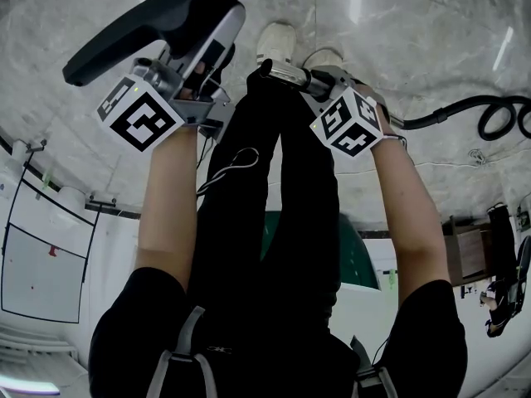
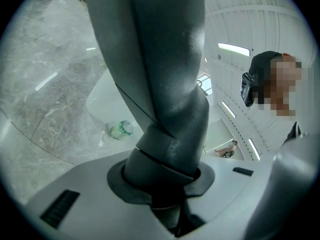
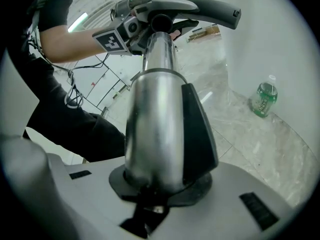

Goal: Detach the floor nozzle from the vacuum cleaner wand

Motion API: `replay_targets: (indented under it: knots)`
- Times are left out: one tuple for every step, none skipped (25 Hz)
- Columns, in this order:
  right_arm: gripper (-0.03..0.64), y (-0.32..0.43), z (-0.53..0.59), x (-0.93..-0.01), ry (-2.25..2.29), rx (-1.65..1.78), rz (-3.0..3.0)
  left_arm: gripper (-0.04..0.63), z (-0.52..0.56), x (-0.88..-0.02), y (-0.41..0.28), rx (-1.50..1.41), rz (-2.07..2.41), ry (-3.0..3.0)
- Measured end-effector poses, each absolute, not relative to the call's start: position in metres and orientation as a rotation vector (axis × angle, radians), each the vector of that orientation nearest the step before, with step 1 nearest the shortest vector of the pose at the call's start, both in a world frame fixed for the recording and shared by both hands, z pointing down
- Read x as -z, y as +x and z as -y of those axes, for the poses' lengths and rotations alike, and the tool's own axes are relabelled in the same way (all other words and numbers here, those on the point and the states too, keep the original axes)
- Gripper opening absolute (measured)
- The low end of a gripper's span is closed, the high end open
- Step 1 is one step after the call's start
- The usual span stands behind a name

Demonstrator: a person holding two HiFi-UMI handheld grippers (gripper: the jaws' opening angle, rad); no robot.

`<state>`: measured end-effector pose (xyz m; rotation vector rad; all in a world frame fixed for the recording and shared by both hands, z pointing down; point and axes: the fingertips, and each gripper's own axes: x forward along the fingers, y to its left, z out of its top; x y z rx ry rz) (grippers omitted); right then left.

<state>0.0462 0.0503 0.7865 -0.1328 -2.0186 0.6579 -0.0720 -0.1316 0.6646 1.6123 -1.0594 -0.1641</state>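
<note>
My left gripper (image 1: 199,66) is clamped on the dark grey plastic neck of the wide floor nozzle (image 1: 166,15). My right gripper (image 1: 319,83) is clamped on the shiny silver metal wand (image 1: 286,73), where a black plastic piece runs along its side. In the head view the nozzle's long bar lies to the wand's left, and a black hose (image 1: 465,110) trails off to the wand's right. Only the right gripper view looks along the wand to where its far end meets the nozzle neck (seated or free, I cannot tell). Both gripper views catch a green plastic bottle (image 3: 263,99) on the marble floor (image 3: 260,149) beyond the wand; the head view does not.
</note>
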Motion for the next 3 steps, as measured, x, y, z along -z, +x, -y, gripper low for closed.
replay_targets:
  knots:
    - [0.09, 0.0456, -0.0503, -0.7852, -0.132, -0.655, 2.021, 0.107, 0.13, -0.6642, -0.0717, 0.159, 1.06, 1.612]
    - [0.089, 0.045, -0.0504, -0.7837, -0.131, -0.653, 2.023, 0.107, 0.1285, -0.6635, -0.0714, 0.155, 1.06, 1.611]
    - [0.091, 0.0443, -0.0505, -0.7822, -0.131, -0.65, 2.026, 0.107, 0.127, -0.6628, -0.0711, 0.15, 1.06, 1.611]
